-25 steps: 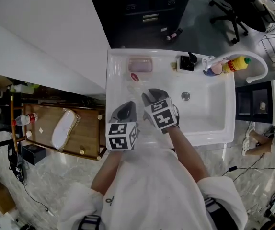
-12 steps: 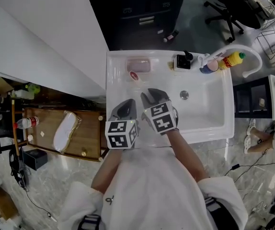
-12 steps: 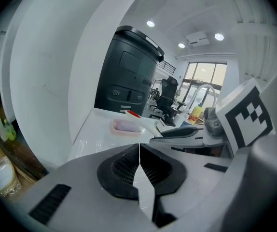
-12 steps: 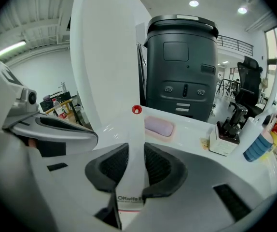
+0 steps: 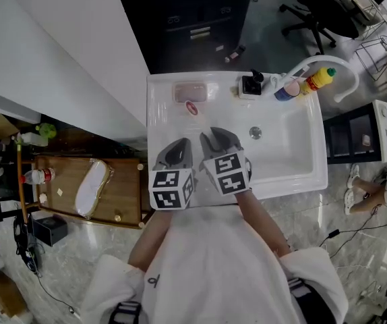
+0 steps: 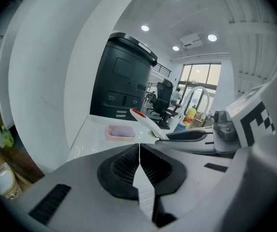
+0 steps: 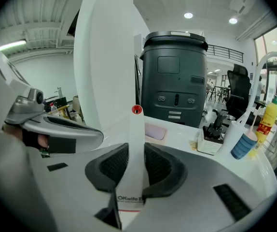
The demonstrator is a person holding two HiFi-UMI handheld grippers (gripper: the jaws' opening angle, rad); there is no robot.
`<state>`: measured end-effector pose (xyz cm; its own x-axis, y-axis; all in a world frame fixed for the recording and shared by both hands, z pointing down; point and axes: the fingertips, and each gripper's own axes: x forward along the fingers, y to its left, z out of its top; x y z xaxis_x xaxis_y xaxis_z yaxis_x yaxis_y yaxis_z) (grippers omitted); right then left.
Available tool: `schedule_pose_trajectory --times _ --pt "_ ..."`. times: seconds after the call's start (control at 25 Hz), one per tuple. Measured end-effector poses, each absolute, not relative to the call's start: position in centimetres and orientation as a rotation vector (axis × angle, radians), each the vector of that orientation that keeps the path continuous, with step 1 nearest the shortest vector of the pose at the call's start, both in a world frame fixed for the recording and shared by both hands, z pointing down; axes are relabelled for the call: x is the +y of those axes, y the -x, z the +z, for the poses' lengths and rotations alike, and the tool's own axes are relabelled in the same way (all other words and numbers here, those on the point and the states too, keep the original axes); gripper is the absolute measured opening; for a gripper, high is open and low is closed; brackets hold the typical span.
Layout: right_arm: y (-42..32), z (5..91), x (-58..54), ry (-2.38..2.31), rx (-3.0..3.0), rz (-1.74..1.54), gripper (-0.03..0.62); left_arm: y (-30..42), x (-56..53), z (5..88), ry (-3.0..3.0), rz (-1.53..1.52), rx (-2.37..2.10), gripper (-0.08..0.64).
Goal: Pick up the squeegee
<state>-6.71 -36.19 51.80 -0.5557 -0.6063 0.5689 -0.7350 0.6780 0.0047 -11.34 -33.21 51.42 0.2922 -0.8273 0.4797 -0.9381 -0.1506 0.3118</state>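
The squeegee (image 7: pixel 134 153) has a white handle with a red ring at its far end. My right gripper (image 7: pixel 134 170) is shut on the handle, which sticks out forward between the jaws. In the head view the red end (image 5: pixel 192 107) hangs over the sink's left counter, ahead of the right gripper (image 5: pixel 219 142). The left gripper view shows the handle (image 6: pixel 145 122) crossing from the right. My left gripper (image 6: pixel 139 166) is shut with nothing in it and sits just left of the right one (image 5: pixel 174 155).
A white sink (image 5: pixel 288 174) lies below, with a curved faucet (image 5: pixel 321 66) at its back right. On the back rim stand a pink soap dish (image 5: pixel 189 91), a black-topped holder (image 5: pixel 250 85), a blue-striped bottle (image 5: pixel 288 90) and a yellow bottle (image 5: pixel 318 79). A white wall (image 5: pixel 65 59) rises on the left.
Both grippers have lifted a little, and the squeegee has stayed in the right one. Its red end has drifted right relative to the soap dish.
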Motion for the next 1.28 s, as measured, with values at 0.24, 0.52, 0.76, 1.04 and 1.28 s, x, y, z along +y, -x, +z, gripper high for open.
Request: schedule_pose_trajectory --times 0.24,0.52,0.76,1.04,1.28 --pt "5.7 49.7 -35.5 -1.110 -2.392 0.273 0.107 10.9 -32.8 50.0 -2.038 0.232 -1.583 0.028" --pt "4.4 48.2 -34.3 -1.200 -2.433 0.226 0.107 10.6 -32.1 49.1 -2.059 0.206 -1.615 0.028" --pt "3.7 46.3 -33.5 -1.261 -2.469 0.184 0.107 10.4 -31.3 48.4 -2.076 0.184 -1.638 0.028" --pt "3.3 45.6 -32.5 -1.308 -2.488 0.143 0.107 10.4 -30.6 47.9 -2.094 0.166 -1.668 0.028" --pt "3.2 46.1 -31.8 -1.310 -2.482 0.145 0.107 10.3 -29.9 48.3 -2.098 0.175 -1.670 0.028"
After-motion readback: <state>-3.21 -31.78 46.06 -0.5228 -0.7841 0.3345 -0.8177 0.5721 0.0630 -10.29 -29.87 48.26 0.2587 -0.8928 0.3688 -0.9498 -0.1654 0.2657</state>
